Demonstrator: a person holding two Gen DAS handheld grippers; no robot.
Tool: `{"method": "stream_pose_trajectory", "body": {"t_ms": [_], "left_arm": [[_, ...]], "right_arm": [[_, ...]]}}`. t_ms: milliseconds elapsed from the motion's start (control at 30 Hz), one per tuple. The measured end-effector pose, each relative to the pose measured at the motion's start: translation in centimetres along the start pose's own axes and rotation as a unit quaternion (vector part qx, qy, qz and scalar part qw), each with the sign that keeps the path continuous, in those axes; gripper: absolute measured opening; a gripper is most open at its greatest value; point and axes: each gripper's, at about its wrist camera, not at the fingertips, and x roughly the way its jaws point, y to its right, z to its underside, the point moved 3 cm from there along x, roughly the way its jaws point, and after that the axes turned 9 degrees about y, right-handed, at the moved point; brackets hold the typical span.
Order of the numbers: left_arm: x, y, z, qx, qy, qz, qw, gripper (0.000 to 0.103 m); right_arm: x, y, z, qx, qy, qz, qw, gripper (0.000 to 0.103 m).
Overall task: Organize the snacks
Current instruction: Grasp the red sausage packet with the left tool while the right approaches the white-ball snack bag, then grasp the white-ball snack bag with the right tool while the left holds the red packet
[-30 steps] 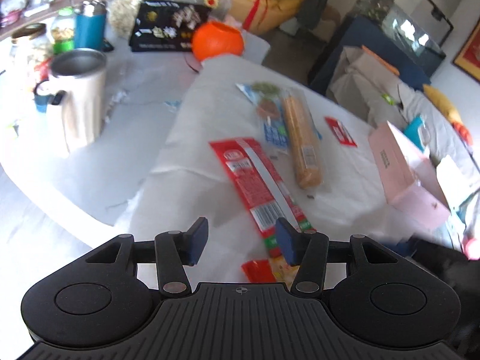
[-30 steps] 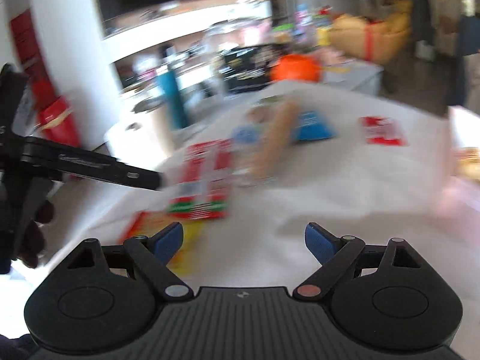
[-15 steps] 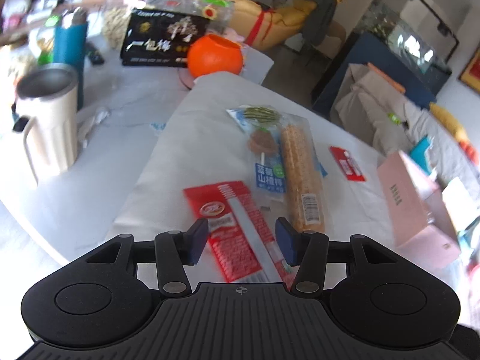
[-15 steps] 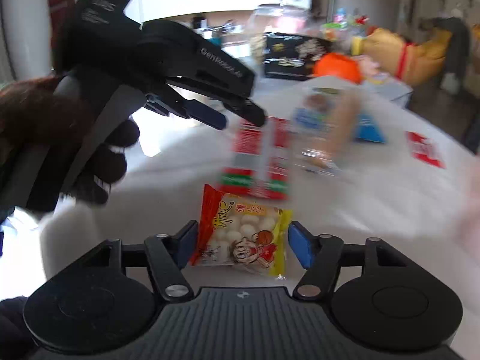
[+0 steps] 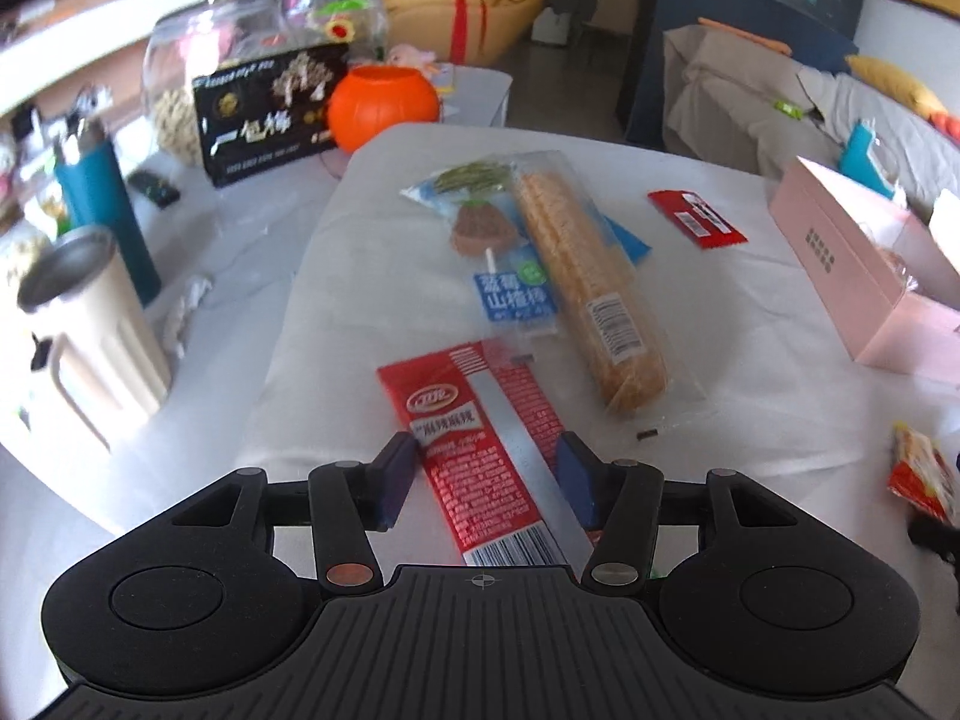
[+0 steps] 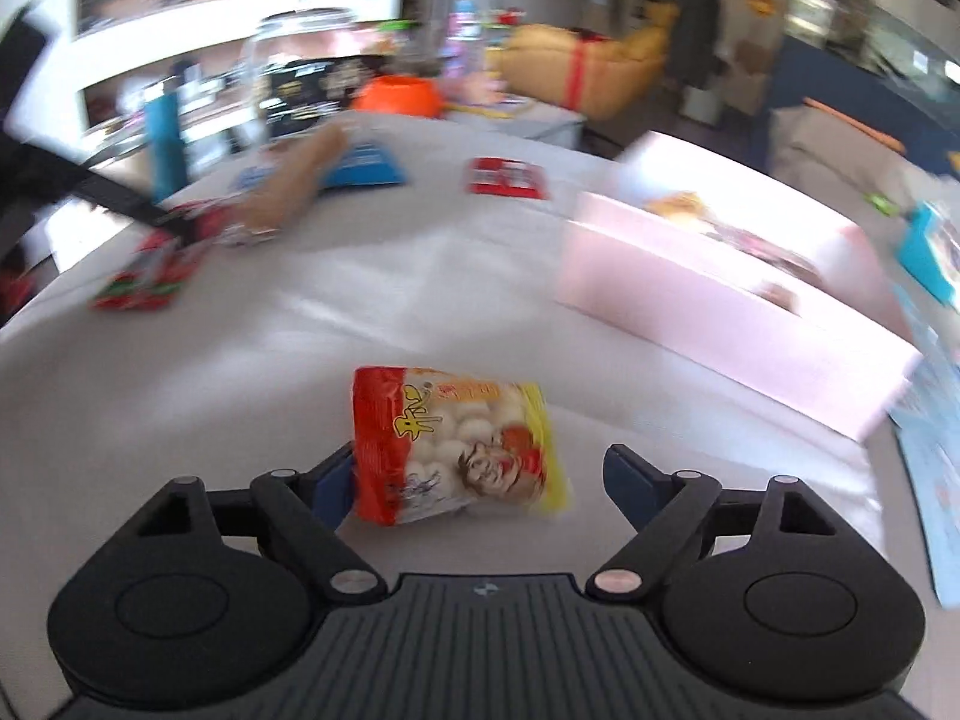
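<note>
Where visible — pink box (image 6: 708, 276), blurred snacks inside

On the bench (image 5: 372, 276), the strip packet (image 5: 474, 438) lies nearest the near edge. Behind it sit the lollipop packet (image 5: 498, 252) and, touching its right side, the biscuit sleeve (image 5: 588, 288). The box (image 5: 852, 264) stands toward the right edge; the mug (image 5: 84, 324) toward the left.

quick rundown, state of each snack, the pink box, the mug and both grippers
left gripper: open, jaws opening, straddling the red packet
red packet: flat on the cloth, sealed
right gripper: open, jaws opening, around the yellow snack bag
yellow snack bag: sealed, right pad clear of it
cracker sleeve: lying flat, sealed
pink box: open
steel mug: upright, lidless
</note>
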Motion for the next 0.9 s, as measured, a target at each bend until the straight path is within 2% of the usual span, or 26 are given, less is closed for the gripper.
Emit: {"method": "stream_pose_trajectory", "body": {"t_ms": [67,167,267,367,533,667,900], "left_arm": [[-0.2,-0.2,0.1,-0.009,0.003,0.006,0.9999,0.056],[-0.7,0.9,0.5,0.002,-0.006,0.022,0.9997,0.056],[-1.2,2.7,0.9,0.019,-0.025,0.055,0.998,0.055],[-1.9,5.4,1.6,0.06,-0.045,0.094,0.9927,0.052],[-2.0,9.8,2.9,0.092,-0.056,0.17,0.9796,0.048],[-1.9,12.0,3.3,0.113,-0.051,0.177,0.9764,0.048],[-1.7,12.1,3.3,0.111,-0.049,0.178,0.9766,0.049]], "right_arm": [[0.4,1.3,0.3,0.02,0.003,0.021,1.0,0.085],[1.0,3.0,1.0,0.073,0.001,0.009,0.997,0.088],[1.0,3.2,1.0,0.08,0.002,0.011,0.997,0.089],[1.0,2.9,1.0,0.072,0.003,0.015,0.997,0.089],[1.3,2.8,0.8,0.074,0.002,0.015,0.997,0.091],[1.3,2.8,0.8,0.074,0.0,0.013,0.997,0.091],[0.8,3.7,1.1,0.064,-0.004,0.03,0.998,0.091]]}}
